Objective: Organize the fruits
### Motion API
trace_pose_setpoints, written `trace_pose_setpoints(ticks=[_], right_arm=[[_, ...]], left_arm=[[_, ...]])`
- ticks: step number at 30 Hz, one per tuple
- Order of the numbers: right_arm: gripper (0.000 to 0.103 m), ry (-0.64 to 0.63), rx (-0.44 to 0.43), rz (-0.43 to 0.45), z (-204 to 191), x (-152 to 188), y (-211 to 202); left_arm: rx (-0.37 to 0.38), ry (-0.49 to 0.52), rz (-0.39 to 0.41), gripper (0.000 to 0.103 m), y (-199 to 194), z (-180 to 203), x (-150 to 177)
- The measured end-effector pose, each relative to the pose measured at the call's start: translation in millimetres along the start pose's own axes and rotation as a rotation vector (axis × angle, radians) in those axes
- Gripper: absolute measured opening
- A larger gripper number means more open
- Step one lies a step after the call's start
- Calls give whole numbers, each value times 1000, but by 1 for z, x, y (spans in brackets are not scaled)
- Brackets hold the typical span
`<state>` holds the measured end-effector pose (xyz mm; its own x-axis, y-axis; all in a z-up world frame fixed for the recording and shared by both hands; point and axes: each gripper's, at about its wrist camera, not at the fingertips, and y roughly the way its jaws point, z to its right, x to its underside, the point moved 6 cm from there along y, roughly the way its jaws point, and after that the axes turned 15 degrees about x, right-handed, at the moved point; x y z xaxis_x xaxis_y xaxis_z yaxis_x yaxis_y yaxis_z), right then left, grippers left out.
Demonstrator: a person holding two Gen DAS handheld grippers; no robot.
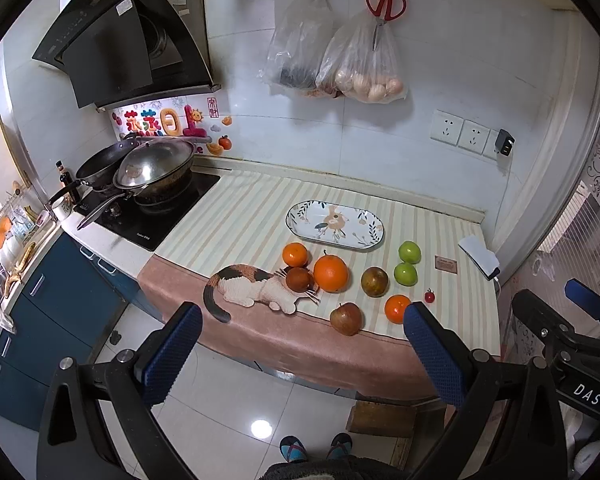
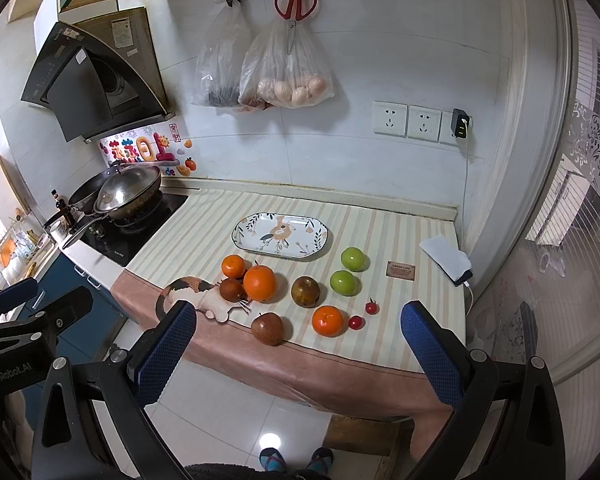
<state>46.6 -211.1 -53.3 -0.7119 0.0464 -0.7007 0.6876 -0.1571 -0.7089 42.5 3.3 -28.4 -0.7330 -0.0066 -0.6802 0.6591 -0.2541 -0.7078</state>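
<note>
**Both grippers wide and empty before the fruit**

The left gripper [image 1: 302, 354] and right gripper [image 2: 298, 350] hang spread wide, holding nothing, short of the table [image 2: 380, 232]. The oval plate [image 2: 280, 236] lies at the far middle, long axis left-right. Nearer sit oranges [image 2: 260, 283], green apples [image 2: 343, 282], brownish apples [image 2: 267, 328] and cherry tomatoes [image 2: 356, 322].

The cloth [image 2: 204, 232] has cream and tan stripes with a pink edge. The plate [image 2: 242, 230] is white with a dark rim, leaves and an orange flower. Near the picture's middle sit a big orange [image 2: 259, 283], two green apples [image 2: 354, 259] and a brown-red apple [image 2: 267, 328]. The gripper pads [image 2: 166, 354] are blue.
</note>
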Motion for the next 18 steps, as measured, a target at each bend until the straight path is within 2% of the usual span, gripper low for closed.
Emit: trace_pose_setpoints(ticks=[18], right_arm=[[103,2,-3,4,0,1,1]], left_arm=[[0,0,3,103,0,0,-1]])
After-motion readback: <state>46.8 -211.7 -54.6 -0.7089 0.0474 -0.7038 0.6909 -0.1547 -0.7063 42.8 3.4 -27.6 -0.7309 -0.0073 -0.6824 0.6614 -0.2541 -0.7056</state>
